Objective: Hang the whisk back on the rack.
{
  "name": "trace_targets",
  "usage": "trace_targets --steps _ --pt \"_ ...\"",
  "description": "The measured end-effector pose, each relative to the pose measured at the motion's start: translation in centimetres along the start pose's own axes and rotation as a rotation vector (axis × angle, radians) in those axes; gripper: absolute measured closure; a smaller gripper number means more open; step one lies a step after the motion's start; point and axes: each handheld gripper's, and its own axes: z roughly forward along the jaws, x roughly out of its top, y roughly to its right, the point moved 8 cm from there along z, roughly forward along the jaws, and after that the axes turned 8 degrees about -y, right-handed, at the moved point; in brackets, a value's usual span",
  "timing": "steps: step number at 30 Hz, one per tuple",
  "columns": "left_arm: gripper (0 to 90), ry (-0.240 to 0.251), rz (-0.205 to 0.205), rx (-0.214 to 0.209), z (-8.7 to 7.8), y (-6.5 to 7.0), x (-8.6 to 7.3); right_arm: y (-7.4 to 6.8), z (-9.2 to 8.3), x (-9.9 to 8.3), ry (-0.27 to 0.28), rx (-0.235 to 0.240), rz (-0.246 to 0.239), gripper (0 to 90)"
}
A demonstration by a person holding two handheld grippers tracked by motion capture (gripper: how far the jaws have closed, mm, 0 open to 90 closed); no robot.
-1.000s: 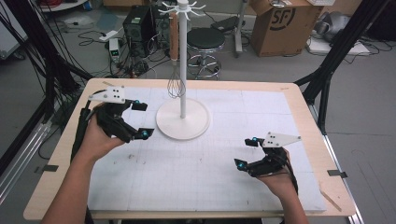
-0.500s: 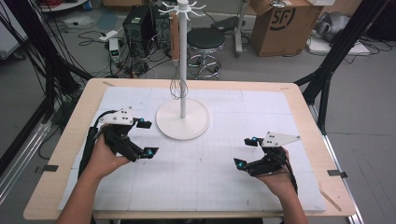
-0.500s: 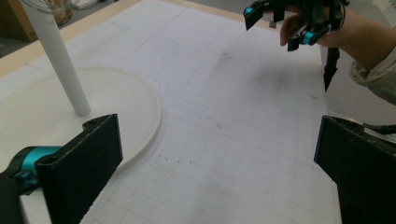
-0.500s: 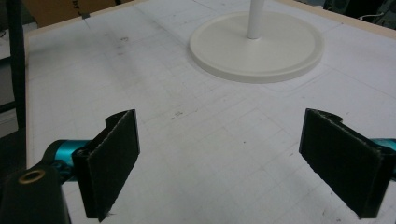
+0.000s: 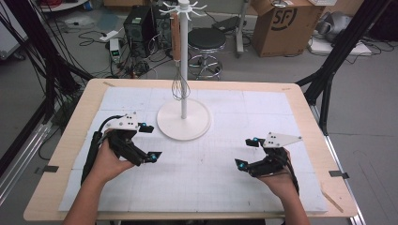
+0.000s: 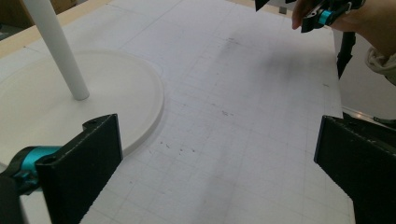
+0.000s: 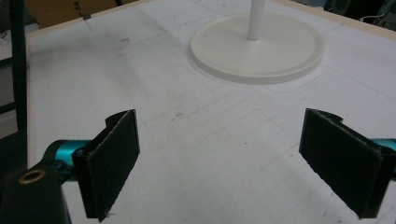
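While both pairs of jaws stand wide apart, nothing is held between them: bare white mat is seen in each gap. The left gripper (image 5: 149, 140) is held low over the left part of the white gridded mat (image 5: 206, 187), its jaws spread with only mat surface between them, as is confirmed in the left gripper view (image 6: 215, 172). Just beside its jaws, touching neither, the round white base (image 5: 183, 119) of the stand is set; in the left gripper view the base (image 6: 116, 93) lies to the left of the gap. The right gripper (image 5: 248, 152) is held over the right part of the mat, well apart from the base, its jaws likewise open and empty in the right gripper view (image 7: 219, 168), where the base (image 7: 257, 49) is seen ahead. From the base a white pole (image 5: 184, 61) rises upright, and a wire whisk (image 5: 180, 86) is hung beside the pole, above the mat. The mat is laid on a wooden table (image 5: 70, 154). Beyond the table a black stool (image 5: 206, 40) and a cardboard box (image 5: 281, 23) are seen on the floor.
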Motion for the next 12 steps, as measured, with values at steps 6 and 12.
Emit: trace_targets --steps 6,12 --pt "1.6 0.015 -0.012 -0.006 -0.09 -0.01 -0.04 0.03 0.03 0.0 0.0 -0.001 0.001 11.4" --pt "1.6 0.006 -0.027 0.014 0.17 -0.15 -0.79 -0.04 0.13 -0.01 -0.005 -0.001 -0.003 11.3"
